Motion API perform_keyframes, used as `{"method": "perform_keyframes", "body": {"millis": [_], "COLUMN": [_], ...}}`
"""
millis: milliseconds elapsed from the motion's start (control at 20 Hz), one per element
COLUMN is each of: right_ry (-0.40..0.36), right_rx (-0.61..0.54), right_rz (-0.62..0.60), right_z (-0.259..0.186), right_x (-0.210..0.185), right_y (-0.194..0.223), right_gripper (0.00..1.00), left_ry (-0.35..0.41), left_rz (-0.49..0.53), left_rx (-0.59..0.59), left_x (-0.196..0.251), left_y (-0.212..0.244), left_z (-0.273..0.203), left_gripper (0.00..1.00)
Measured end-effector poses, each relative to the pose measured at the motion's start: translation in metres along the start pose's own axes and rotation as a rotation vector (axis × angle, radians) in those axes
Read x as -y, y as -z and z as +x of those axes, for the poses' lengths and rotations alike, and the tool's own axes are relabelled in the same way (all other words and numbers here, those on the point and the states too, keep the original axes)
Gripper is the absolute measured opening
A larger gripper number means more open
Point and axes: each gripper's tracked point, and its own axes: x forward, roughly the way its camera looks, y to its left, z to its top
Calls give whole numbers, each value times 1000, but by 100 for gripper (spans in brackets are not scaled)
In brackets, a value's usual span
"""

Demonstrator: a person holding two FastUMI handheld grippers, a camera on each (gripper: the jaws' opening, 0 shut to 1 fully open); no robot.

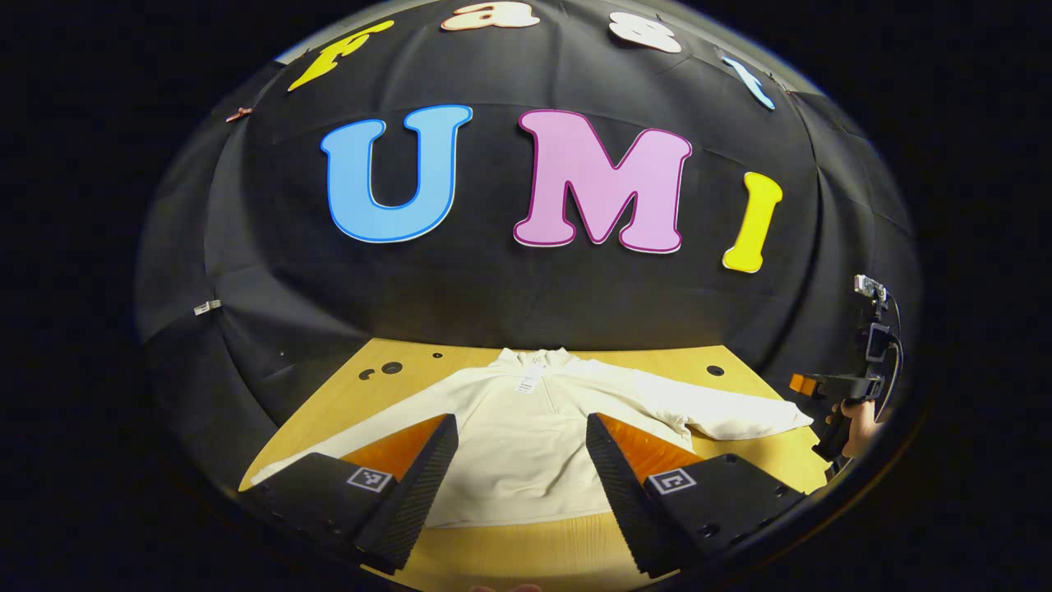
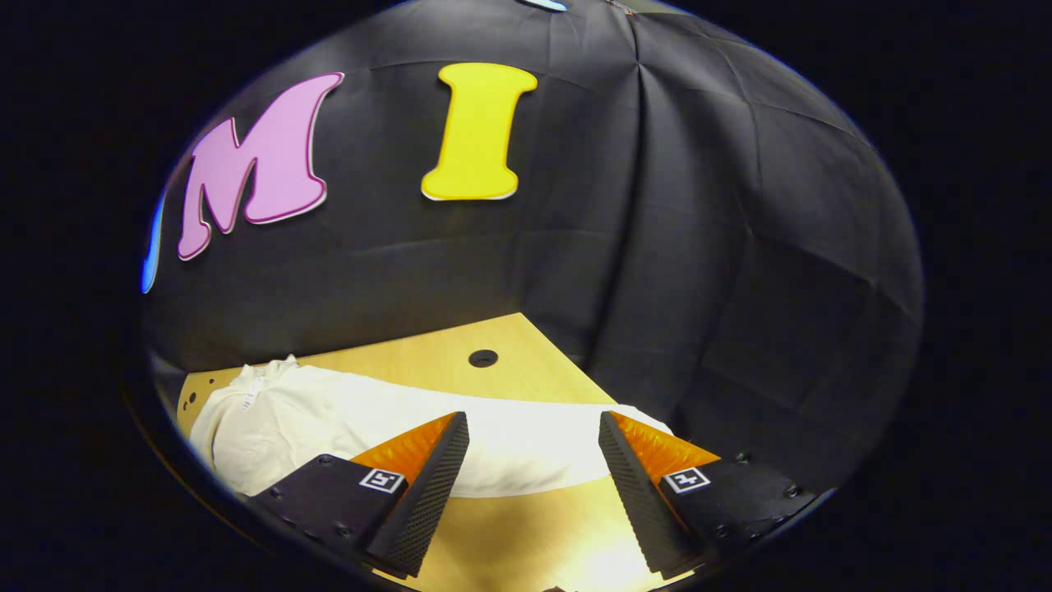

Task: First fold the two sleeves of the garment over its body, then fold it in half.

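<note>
Left tongs [image 1: 519, 460]: released, jaws spread wide, hovering above the hem of the garment [image 1: 526, 444]; nothing gripped.
Right tongs [image 2: 532, 460]: released, jaws apart, poised over the right sleeve [image 2: 526, 448] near its cuff; nothing gripped.
Garment: cream pullover, flat on the counter [image 1: 501, 551], collar toward the wall, both sleeves spread outward, unfolded.
Task state: judged at the start; no sleeve folded yet.
Risk 1: tongs closing on one fabric layer too shallowly; sleeve could slip out mid-fold.
Risk 2: dragging the sleeve instead of lifting it; body could bunch or shift.
Risk 3: right cuff lies near the counter's edge; a missed grip could push it off.
Surroundings: holes [image 2: 483, 358] in the counter beyond the sleeve; black cloth wall behind.
Obstructions: none seen between tongs and sleeves.
</note>
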Motion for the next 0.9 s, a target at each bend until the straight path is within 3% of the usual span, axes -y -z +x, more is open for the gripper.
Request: {"method": "perform_keyframes", "body": {"millis": [400, 900], "right_ry": [87, 195], "right_rx": [-151, -287], "right_rz": [59, 119], "right_z": [67, 114], "right_x": [53, 116], "right_y": [41, 89], "right_gripper": [98, 98], "left_ry": [6, 4], "left_rz": [-1, 40], "left_rx": [-66, -117], "left_x": [24, 42], "left_y": [20, 35], "left_z": [13, 28], "left_gripper": [97, 97]}}
